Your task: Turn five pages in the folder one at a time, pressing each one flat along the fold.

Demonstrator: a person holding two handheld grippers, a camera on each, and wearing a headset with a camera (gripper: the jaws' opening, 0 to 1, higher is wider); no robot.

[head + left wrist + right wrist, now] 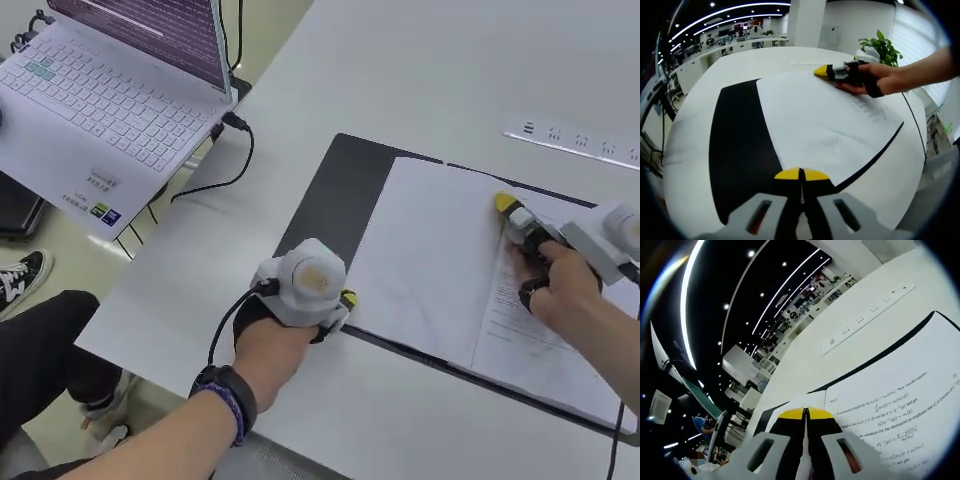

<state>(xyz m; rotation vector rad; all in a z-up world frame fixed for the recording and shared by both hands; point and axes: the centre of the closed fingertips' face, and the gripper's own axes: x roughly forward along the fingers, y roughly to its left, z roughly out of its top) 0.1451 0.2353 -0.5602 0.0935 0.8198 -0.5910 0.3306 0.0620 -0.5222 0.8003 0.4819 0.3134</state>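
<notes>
The folder point(330, 200) lies open on the white table, its black cover showing at the left. A blank white page point(430, 260) lies flat on its left half, and a printed page point(540, 340) on the right. My left gripper point(345, 300) is shut, its yellow tips point(801, 174) at the folder's near edge by the blank page point(815, 120). My right gripper point(505, 205) is shut with nothing between its jaws, its yellow tips point(805, 413) down on the paper at the far end of the fold, beside the printed page point(890, 415).
An open laptop point(110, 90) stands at the far left, over the table's edge, with a black cable point(235, 160) running to it. A white power strip point(575, 140) lies beyond the folder. A person's leg and shoe show below the table's left edge.
</notes>
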